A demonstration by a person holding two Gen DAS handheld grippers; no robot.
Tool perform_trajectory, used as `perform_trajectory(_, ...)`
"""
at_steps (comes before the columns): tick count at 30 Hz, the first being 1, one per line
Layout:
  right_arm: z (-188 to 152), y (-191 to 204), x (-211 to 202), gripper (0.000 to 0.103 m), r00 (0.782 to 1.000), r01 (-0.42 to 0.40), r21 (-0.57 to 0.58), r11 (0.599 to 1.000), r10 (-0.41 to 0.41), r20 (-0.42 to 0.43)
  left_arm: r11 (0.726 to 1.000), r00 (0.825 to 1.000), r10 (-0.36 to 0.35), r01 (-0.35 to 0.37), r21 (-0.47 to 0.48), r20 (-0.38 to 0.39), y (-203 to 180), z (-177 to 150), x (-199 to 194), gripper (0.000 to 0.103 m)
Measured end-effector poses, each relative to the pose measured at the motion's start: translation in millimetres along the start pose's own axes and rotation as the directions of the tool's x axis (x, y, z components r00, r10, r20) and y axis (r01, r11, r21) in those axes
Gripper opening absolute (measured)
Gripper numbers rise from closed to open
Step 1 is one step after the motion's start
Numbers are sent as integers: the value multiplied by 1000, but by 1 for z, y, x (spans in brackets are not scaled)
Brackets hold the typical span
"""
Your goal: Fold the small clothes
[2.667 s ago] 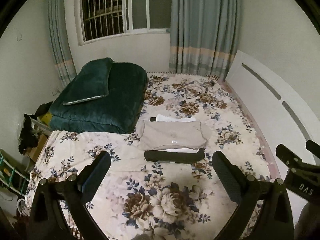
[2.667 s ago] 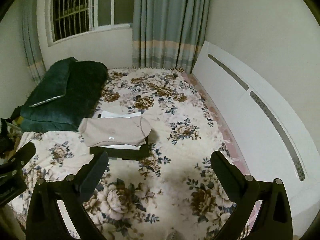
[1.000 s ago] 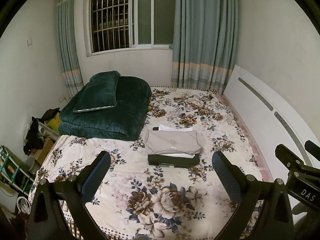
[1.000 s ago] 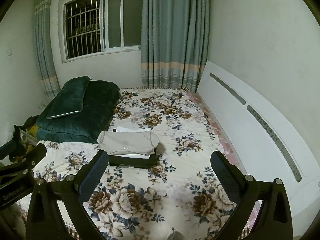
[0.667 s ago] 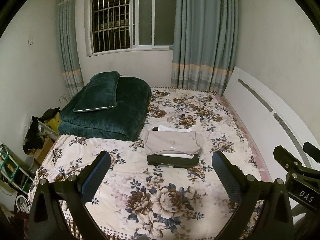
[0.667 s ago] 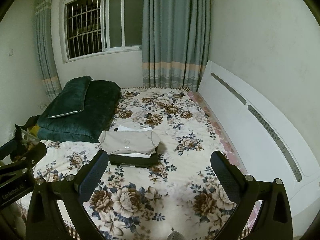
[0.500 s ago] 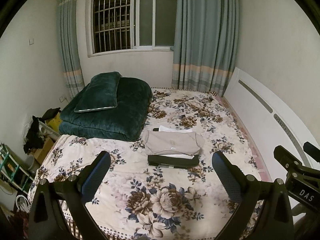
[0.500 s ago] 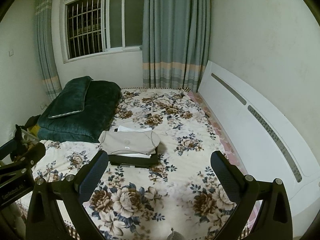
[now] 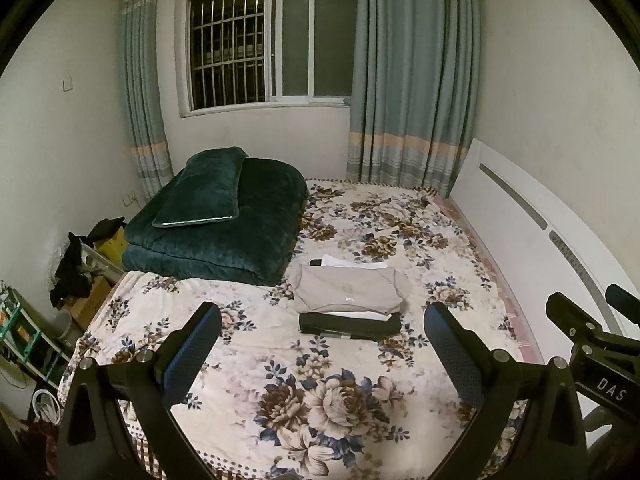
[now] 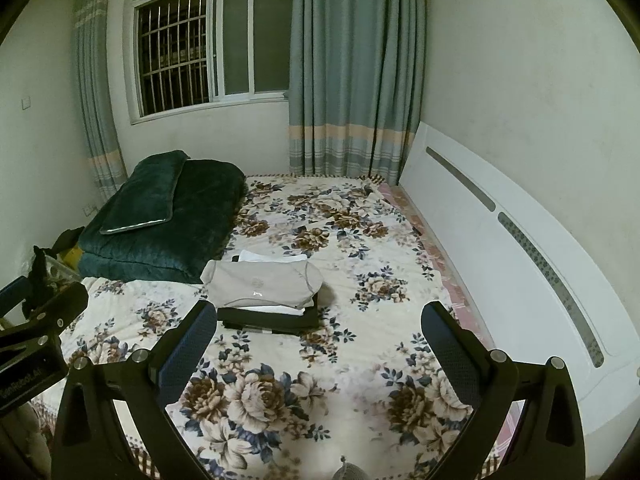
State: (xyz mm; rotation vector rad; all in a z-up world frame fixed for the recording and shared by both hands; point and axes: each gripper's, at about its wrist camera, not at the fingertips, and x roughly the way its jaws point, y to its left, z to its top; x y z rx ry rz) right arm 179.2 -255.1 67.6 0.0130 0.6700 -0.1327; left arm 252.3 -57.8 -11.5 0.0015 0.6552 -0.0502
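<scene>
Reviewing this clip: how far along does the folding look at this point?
Looks essentially done: a folded beige garment tops a neat stack with white and black pieces on the floral bed. Nothing is in hand; the left hand-held gripper and right hand-held gripper are open, apart from it. No unfolded clothes are visible.

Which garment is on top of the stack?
The beige top, folded, with a small pale logo. Under it lies a white garment, and a black one sits at the bottom, on the bed.
</scene>
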Motion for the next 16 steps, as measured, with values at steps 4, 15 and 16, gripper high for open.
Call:
perform_trajectory(4,0,0,0,103,1000,1,1,1000,-1,-1,1000,1000,2,-2,-1,1,0,0,0,103)
perform_trajectory(15,-2,2,-1,103,1000,0,1,1000,0,0,1000,1000,12,-11,-9,4,7,3,-1,103)
perform_trajectory(16,-2,2,-1,103,1000,0,1,1000,0,-1,1000,1000,11,-11,-13,6,10,5,-1,103)
